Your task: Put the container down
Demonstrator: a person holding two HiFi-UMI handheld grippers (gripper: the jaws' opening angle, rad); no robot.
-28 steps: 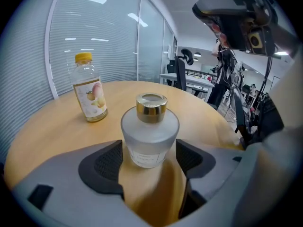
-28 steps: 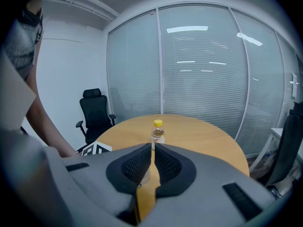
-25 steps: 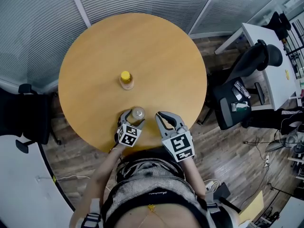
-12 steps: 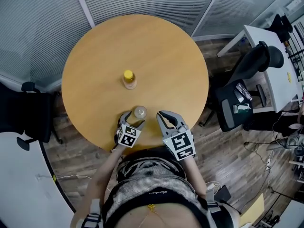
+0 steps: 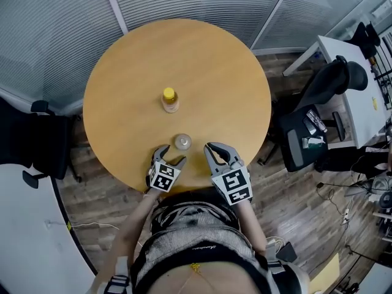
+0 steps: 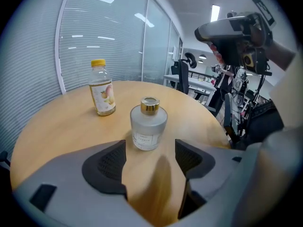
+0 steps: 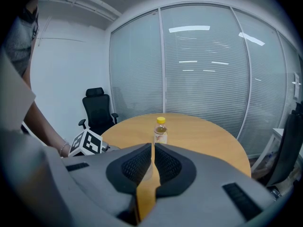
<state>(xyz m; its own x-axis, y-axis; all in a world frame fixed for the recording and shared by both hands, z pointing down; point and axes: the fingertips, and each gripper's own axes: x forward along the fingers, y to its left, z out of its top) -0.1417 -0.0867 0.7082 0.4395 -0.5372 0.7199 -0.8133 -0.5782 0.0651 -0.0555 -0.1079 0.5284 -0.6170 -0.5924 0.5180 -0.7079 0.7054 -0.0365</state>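
The container, a small frosted one with a gold collar and an open neck, stands upright on the bench by itself, near the edge closest to me and just ahead of my left tongs. The left tongs are spread wide. In the left gripper view there is bare wood between the pads and the container on both sides, so nothing of mine touches it. It sits just beyond the tips rather than between them, and the head view shows the same, with the container a little way out from the left tips and clear of them. My right tongs are pressed together, with only a thin sliver of gap between the pads and nothing in them. They hover over the near edge of the bench beside the left pair and play no part. Farther out, toward the middle of the bench, stands a bottle with a yellow cap, well apart from the container and in nobody's way. As I judge it, the putting down is done: the container carries its own weight, sits level, and my grip is off it. What is left, if anything, is only to draw the left tongs back toward me without brushing the container, which looks light enough for a careless nudge to tip it.
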